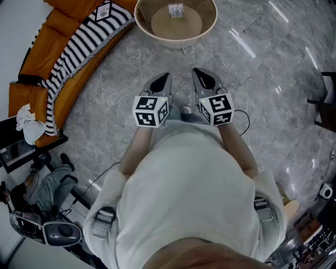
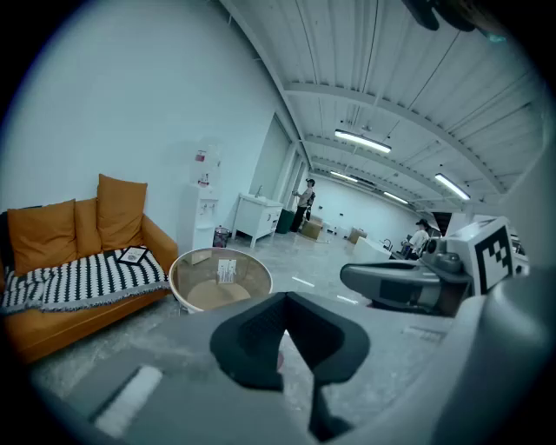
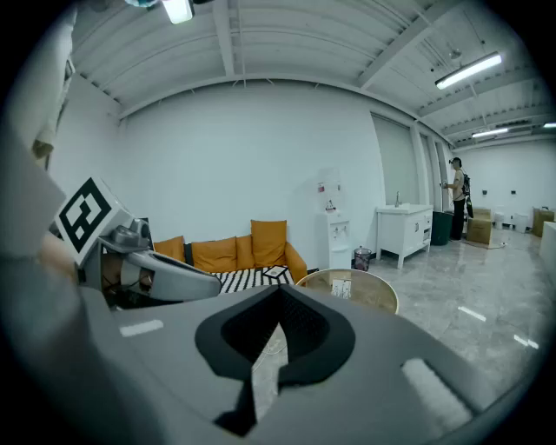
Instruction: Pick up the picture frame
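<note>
Black-edged picture frame (image 1: 103, 10) — small, flat on striped blanket (image 1: 79, 44).

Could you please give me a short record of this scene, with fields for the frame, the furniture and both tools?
target: small black-bordered picture frame, lying flat on the blanket, untouched
support: black-and-white striped blanket draped over an orange sofa
nearby: round beige table carrying a small white card
left tool: shut, empty, held out in front of the person
right tool: shut, empty, beside the left tool
floor: grey marble-look floor
task state: frame not yet reached
</note>
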`<act>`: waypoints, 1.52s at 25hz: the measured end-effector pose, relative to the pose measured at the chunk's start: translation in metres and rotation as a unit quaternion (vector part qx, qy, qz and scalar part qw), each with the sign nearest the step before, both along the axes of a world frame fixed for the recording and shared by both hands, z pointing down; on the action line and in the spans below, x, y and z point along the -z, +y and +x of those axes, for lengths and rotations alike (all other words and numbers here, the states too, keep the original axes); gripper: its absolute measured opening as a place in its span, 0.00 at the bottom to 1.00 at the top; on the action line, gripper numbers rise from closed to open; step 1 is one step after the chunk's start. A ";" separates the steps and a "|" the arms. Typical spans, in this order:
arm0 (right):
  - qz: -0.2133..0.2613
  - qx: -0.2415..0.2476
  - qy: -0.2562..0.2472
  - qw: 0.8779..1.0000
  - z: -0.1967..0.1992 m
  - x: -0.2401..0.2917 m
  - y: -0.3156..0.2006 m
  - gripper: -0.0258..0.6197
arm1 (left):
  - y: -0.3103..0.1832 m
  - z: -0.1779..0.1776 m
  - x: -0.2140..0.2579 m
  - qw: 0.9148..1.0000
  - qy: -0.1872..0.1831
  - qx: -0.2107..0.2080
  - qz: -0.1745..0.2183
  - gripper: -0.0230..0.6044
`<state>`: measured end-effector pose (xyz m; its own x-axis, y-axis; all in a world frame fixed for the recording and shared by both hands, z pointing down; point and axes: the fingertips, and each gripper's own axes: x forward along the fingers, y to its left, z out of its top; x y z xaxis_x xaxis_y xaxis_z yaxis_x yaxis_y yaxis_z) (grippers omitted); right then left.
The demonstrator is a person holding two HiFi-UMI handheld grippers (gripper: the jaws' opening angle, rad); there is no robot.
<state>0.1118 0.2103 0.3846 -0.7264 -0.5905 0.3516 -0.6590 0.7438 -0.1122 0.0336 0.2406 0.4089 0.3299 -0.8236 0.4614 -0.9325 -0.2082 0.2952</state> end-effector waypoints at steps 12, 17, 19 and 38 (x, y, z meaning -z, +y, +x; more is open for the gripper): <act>0.021 0.002 -0.017 1.000 0.007 0.016 0.041 0.04 | 0.039 0.010 0.010 0.999 0.031 0.006 0.000 0.04; 0.035 0.007 -0.015 0.999 0.007 0.019 0.046 0.04 | 0.045 0.009 0.013 0.999 0.041 0.008 0.005 0.04; 0.030 0.016 -0.012 0.999 0.008 0.016 0.048 0.04 | 0.047 0.012 0.015 1.000 0.030 0.001 0.009 0.04; -0.007 0.017 0.004 1.000 -0.012 -0.011 -0.013 0.04 | -0.013 -0.020 -0.008 1.000 -0.019 0.015 -0.004 0.04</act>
